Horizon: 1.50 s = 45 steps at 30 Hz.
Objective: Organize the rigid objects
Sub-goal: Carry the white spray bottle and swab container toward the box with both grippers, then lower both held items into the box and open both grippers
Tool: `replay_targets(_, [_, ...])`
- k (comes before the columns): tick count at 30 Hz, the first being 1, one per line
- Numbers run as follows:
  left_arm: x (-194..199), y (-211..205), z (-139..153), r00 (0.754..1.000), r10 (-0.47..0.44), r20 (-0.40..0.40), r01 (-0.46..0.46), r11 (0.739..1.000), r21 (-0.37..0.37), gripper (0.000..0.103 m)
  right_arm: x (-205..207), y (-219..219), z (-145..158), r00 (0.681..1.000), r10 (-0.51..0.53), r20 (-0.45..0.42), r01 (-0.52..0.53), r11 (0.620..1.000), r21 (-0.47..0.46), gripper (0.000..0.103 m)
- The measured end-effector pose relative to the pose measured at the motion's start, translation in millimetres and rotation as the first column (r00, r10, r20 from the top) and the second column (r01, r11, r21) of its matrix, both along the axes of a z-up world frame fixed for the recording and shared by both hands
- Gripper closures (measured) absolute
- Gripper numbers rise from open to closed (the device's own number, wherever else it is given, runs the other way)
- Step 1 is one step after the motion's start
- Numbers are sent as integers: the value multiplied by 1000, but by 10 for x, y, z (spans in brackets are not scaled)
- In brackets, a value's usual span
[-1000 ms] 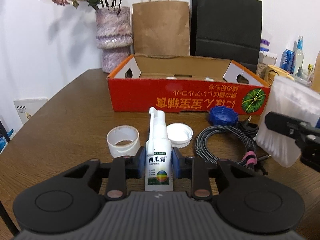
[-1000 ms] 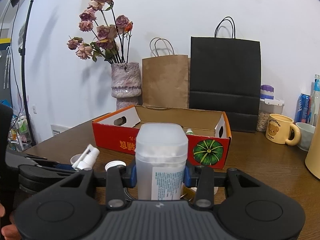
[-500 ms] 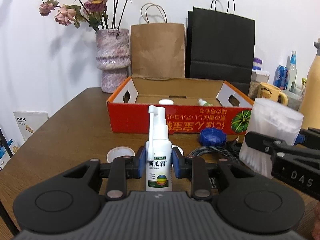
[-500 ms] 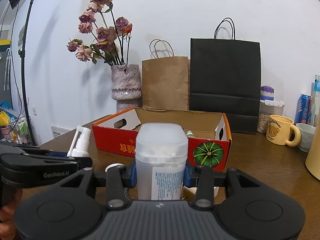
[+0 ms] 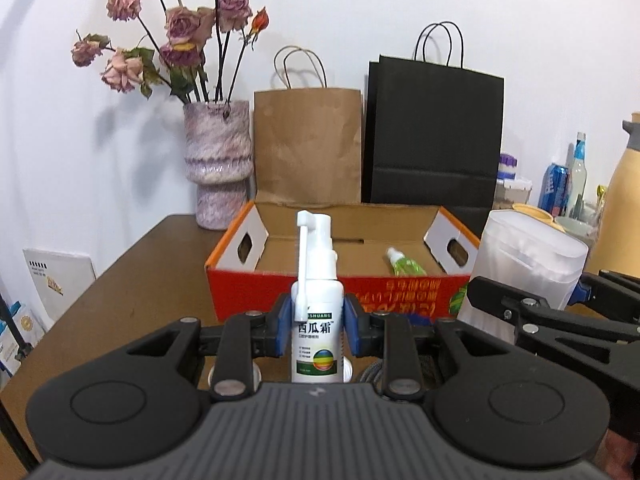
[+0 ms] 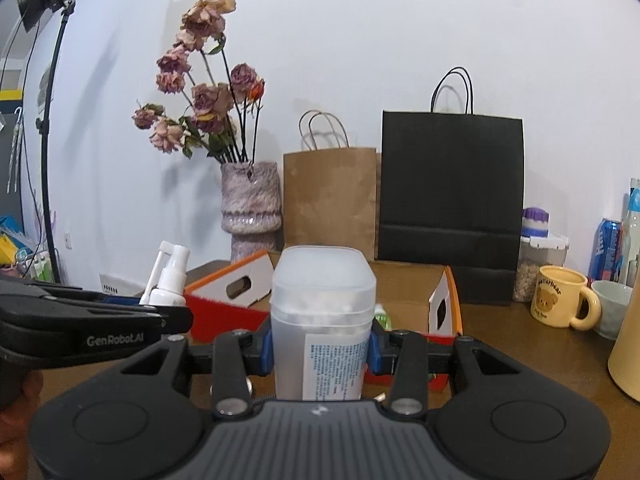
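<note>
- Left gripper [image 5: 318,330]: blue pads pinch a white spray bottle [image 5: 317,312] at its waist; the bottle stands upright, its long nozzle folded down along its left side
- Right gripper [image 6: 320,350]: blue pads pinch a frosted plastic tub [image 6: 322,320] on both flanks; the tub is upright, lid on, white contents showing through the wall, printed label facing the camera
- From the left wrist view the tub sits at 3 o'clock of the spray bottle, near it but apart; from the right wrist view the bottle sits at 9 o'clock of the tub
- Both held items are clear of the wooden table [image 5: 132,280]
- Red cardboard box [image 5: 280,292]: open at the top, at 12 o'clock beyond both grippers, white end flaps with hand holes; printed text on its front wall reads upside down
- A small green bottle [image 5: 402,264] lies on its side inside the box, towards the right end
- Beyond the box, against the wall: a mottled vase [image 5: 218,164] with dried roses at 11 o'clock, a brown paper bag [image 5: 308,144] at 12, a black paper bag [image 5: 434,136] at 1
- At 3 o'clock in the right wrist view: a yellow mug [image 6: 560,298] with a bear print, standing on the table, with a blue can [image 6: 608,250] behind it
- A person's fingers show dimly at the lower left edge of the right wrist view, behind the left gripper; detail cannot be told
</note>
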<state>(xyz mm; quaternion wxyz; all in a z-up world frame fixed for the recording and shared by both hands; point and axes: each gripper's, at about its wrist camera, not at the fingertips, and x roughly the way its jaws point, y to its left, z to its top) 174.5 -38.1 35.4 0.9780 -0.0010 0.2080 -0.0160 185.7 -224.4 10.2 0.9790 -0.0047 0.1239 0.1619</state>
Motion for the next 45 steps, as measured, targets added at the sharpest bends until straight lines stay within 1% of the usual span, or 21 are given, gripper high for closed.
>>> replay_targets(8, [218, -22, 126, 1000, 12, 20, -12, 1000, -14, 75, 209, 23, 87, 1000, -19, 15, 19, 1000, 20, 62])
replay_targets(20, [647, -13, 246, 998, 38, 45, -35, 998, -61, 75, 626, 26, 141, 998, -50, 25, 48, 998, 51, 62])
replay_targets(31, [1050, -7, 231, 998, 56, 43, -52, 995, -87, 75, 1038, 32, 131, 998, -63, 20, 61, 995, 85, 62])
replay_targets(45, [1530, -13, 157, 997, 77, 25, -74, 994, -85, 75, 1496, 61, 97, 998, -68, 12, 66, 994, 90, 62])
